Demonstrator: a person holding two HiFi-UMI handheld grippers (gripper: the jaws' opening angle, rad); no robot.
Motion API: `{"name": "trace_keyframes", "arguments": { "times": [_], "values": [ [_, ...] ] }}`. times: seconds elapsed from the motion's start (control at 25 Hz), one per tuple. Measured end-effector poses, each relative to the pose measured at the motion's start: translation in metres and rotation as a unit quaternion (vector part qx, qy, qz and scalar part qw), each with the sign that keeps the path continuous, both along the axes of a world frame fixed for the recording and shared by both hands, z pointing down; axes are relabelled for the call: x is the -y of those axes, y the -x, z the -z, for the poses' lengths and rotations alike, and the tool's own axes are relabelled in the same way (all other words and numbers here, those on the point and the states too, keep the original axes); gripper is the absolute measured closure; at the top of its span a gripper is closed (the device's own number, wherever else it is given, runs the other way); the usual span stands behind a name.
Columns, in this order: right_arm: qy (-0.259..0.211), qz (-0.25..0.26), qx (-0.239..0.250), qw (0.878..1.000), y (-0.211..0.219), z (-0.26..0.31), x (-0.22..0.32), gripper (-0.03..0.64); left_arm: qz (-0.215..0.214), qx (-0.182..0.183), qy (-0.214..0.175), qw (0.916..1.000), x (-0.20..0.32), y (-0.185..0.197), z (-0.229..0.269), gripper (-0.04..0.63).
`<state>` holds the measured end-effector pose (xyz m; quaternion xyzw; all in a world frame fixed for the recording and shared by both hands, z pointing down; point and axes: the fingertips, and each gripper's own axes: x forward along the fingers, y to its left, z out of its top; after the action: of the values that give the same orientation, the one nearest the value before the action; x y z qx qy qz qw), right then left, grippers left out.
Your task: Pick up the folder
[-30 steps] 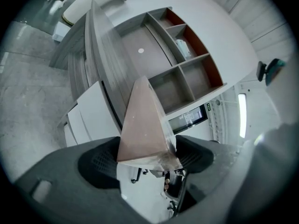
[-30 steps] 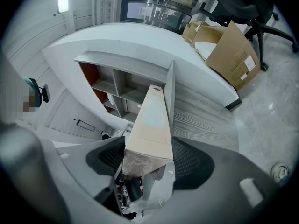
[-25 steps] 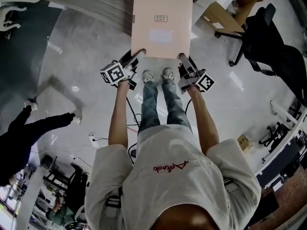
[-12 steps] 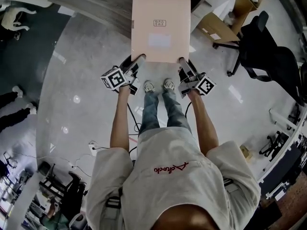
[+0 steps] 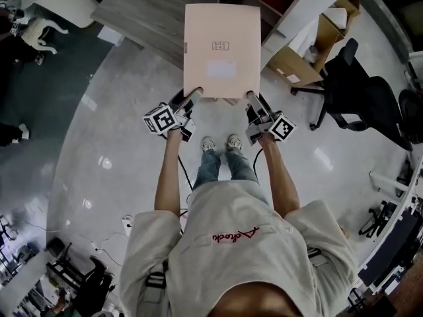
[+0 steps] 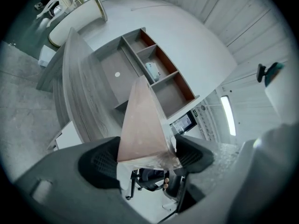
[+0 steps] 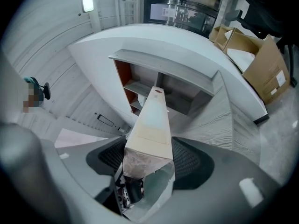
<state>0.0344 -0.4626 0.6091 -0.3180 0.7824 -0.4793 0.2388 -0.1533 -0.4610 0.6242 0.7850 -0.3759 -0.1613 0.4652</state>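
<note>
Your left gripper (image 5: 192,94) is closed on the near left corner of the folder (image 5: 221,51). In the left gripper view both pads press on the folder's edge, one on each face, so the grip is firm. The folder is pale pink w/ a small printed label on top. It lies flat in the air in front of you, held by its near edge only. Its far part is over the grey desk (image 5: 149,12) and its near edge is above the floor (image 5: 119,131), just beyond your shoes (image 5: 219,142). Your right gripper (image 5: 252,96) is closed on the near right corner the same way; the right gripper view shows the folder between its pads, touching both. The 2 grippers are approx. level w/ each other. Further right a cardboard box (image 5: 291,63) stands open on the floor, and beside it a black office chair (image 5: 370,101).
</note>
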Motion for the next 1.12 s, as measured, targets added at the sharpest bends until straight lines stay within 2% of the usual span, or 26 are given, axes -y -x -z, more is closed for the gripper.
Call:
{"name": "trace_keyframes", "arguments": {
  "times": [0.56,1.12],
  "values": [
    [-0.067,-0.015,0.008,0.998,0.019,0.063,-0.013,0.302,-0.021,0.003,-0.06,0.998,-0.006,0.018,0.064,0.218],
    [-0.078,-0.013,0.016,0.997,0.001,0.072,-0.051,0.304,-0.028,0.007,-0.075,0.9968,-0.042,0.001,0.078,0.218]
  ]
}}
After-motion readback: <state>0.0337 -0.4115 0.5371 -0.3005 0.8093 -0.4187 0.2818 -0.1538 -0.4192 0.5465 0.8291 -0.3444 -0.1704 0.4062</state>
